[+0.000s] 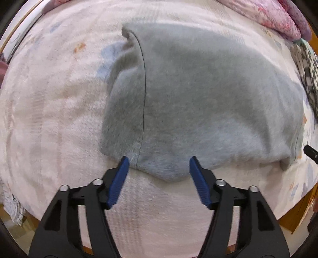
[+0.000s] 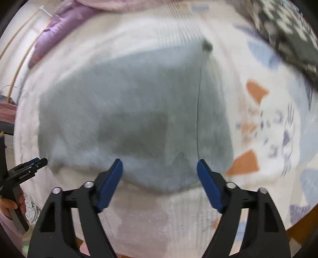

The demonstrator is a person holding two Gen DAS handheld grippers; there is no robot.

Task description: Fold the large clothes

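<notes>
A grey fleece garment [image 1: 198, 89] lies folded flat on a pale pink blanket [image 1: 49, 109], with a dark seam line running down it. My left gripper [image 1: 159, 160] hovers open over the garment's near edge, its blue pads [image 1: 119, 182] well apart and nothing pressed between them. In the right wrist view the same grey garment [image 2: 129, 109] fills the middle. My right gripper [image 2: 159, 161] is open over its near edge, pads clear of the cloth. The left gripper [image 2: 37, 161] shows at the left edge there, held by a hand [image 2: 8, 206].
A pink floral quilt [image 1: 274, 15] and a black-and-white checked cloth [image 1: 306, 65] lie at the far right. A purple pillow [image 2: 65, 25] sits at the far left. The blanket's printed part [image 2: 268, 119] has orange and blue shapes. The wooden bed edge [image 1: 298, 214] is near right.
</notes>
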